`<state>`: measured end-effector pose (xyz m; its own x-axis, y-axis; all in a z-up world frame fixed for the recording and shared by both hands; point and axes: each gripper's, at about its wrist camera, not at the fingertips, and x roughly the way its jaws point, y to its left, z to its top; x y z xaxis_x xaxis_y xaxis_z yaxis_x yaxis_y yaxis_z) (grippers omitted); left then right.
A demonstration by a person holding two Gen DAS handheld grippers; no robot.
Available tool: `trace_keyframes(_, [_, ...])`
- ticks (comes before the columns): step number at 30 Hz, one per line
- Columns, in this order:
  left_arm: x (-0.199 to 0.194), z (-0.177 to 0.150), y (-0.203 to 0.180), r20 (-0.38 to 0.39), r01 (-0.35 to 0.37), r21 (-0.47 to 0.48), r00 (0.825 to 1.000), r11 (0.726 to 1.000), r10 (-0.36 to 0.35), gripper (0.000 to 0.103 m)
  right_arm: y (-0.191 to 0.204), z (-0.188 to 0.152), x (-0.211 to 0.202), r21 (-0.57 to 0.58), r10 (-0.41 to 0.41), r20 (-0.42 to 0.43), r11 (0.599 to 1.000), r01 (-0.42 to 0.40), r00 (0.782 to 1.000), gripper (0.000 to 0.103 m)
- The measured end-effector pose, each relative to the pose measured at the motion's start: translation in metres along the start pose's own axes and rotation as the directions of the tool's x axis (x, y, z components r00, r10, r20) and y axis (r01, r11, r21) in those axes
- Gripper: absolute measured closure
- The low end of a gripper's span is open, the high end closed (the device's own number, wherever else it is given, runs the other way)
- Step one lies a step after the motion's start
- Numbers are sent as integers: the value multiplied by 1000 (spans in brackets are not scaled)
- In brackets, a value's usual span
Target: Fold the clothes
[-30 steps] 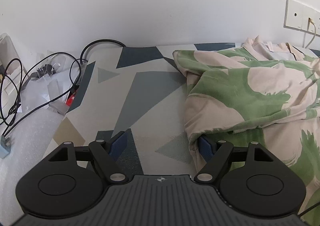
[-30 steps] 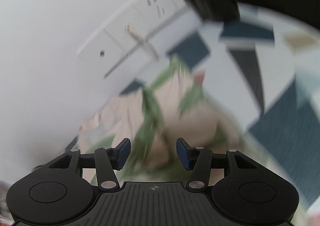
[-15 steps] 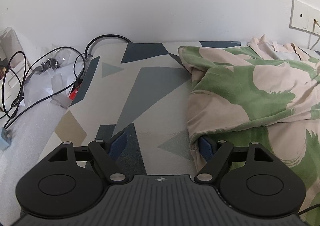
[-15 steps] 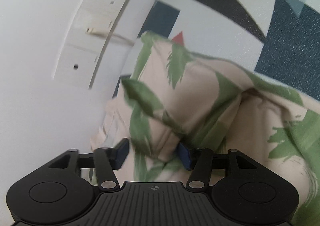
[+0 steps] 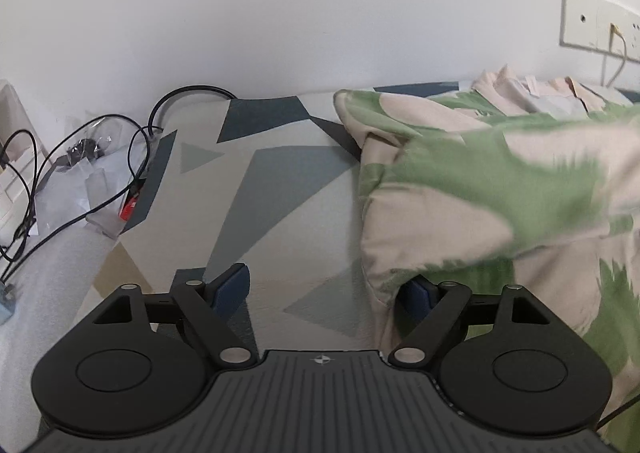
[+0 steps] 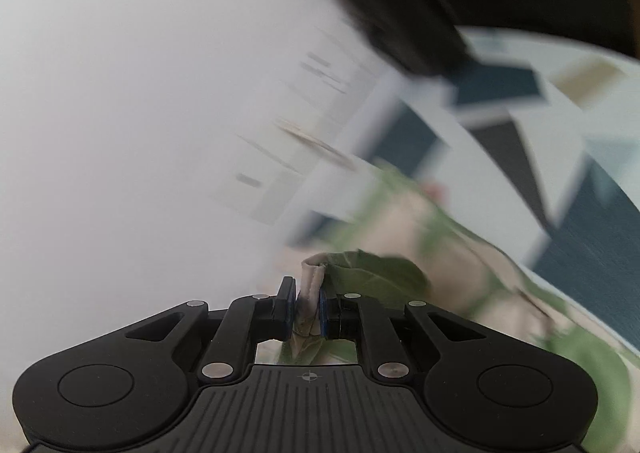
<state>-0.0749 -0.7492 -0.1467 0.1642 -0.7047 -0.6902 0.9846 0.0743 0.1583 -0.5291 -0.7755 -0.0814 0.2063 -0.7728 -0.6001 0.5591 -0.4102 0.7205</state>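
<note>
A beige garment with green leaf print (image 5: 480, 181) lies crumpled on the right half of a table cloth with geometric patches (image 5: 272, 189). My left gripper (image 5: 324, 289) is open low over the cloth, its right finger tucked under the garment's left edge, its left finger over bare cloth. In the right wrist view my right gripper (image 6: 306, 311) is shut on a bunched fold of the same garment (image 6: 372, 273), lifted off the surface; the rest of that view is motion-blurred.
Black cables (image 5: 92, 181) and plastic bags (image 5: 76, 189) lie on a white foam sheet at the left. A wall socket plate (image 5: 596, 29) with a plugged cable is at the upper right. A dark blurred object (image 6: 460, 1) fills the right view's top.
My right gripper closed on a fold of the garment and is swinging with it. The garment's upper layer shifts in the left view. My left gripper stays open in place.
</note>
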Motion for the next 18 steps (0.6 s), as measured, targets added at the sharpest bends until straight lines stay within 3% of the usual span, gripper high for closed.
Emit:
trace_keyframes(2, [-1,4,6,2,-1,-37,1000,999,1,22,1,2,21,8,-83,-45,996,83,996,92])
trace_keyframes(4, [-3,5,12,19,1,-60,1000,998,0,22,24,6,36,-35,-90,-53,995,88,995,92])
trace_keyframes(5, [-5,6,14,27,2,-71,1000,997,0,22,45,10,39,-56,-44,-51,998,41,998,92])
trace_keyframes(7, [-7,7,19,44,5,-94,999,996,-1,21,96,16,24,-137,140,-18,981,-141,990,93])
trace_keyframes(8, [-9,8,22,53,7,-105,999,994,-1,20,119,18,9,-198,237,8,953,-231,971,93])
trace_keyframes(10, [-12,9,26,71,9,-122,997,992,0,17,163,22,-20,-319,422,38,864,-390,906,95])
trace_keyframes(12, [-17,11,18,95,-1,-95,995,995,10,17,175,30,-33,-313,482,28,836,-450,876,95])
trace_keyframes(13, [-16,11,15,92,-7,-74,996,997,13,17,172,33,-33,-307,478,35,841,-446,878,95])
trace_keyframes(14, [-15,12,11,89,-12,-53,996,998,17,17,162,36,-31,-306,446,57,859,-410,893,95])
trace_keyframes(18, [-8,9,8,54,-17,-4,998,1000,17,17,77,46,5,-168,187,77,971,-173,979,96])
